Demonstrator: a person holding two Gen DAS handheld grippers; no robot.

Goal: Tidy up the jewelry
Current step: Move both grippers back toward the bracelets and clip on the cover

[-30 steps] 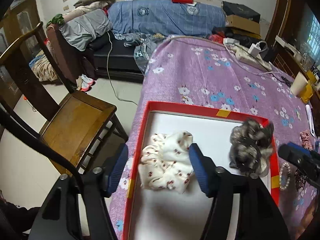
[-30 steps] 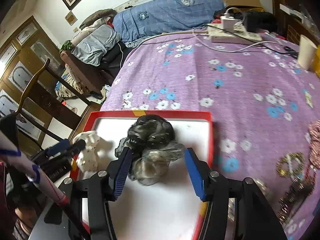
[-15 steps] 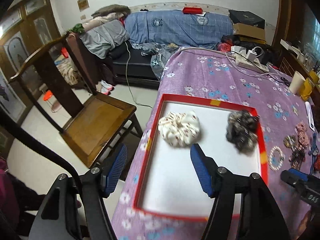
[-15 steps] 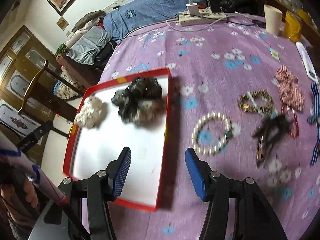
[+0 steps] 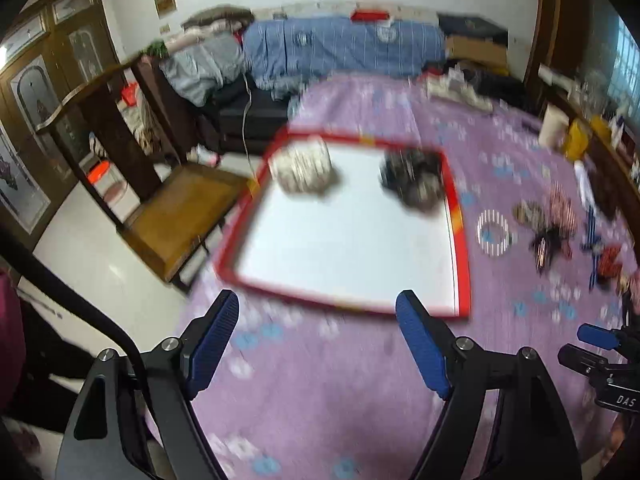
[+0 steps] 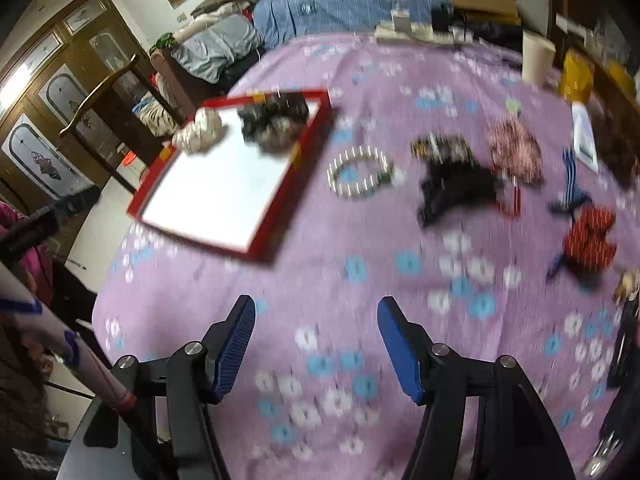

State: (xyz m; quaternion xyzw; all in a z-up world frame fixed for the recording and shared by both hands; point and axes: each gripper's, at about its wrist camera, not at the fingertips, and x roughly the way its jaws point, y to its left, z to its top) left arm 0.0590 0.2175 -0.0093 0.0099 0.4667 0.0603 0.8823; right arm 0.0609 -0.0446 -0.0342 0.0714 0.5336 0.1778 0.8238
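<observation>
the red tray point(image 5: 460, 232) with its white floor lies on the purple flowered tabletop point(image 6: 360, 288), near the edge beside a wooden chair point(image 5: 180, 208). at the tray's far end sit a cream scrunchie point(image 5: 304, 166) and a dark scrunchie point(image 5: 414, 178), apart from each other. just beside the tray lies a pearl bracelet point(image 6: 360, 174), then a black hair clip point(image 6: 456, 188), a pink scrunchie point(image 6: 514, 148) and a red bow point(image 6: 590, 240), all blurred. the left tool point(image 5: 316, 340) and right tool point(image 6: 316, 344) hang over bare cloth, jaws apart and just widened, nothing between them.
</observation>
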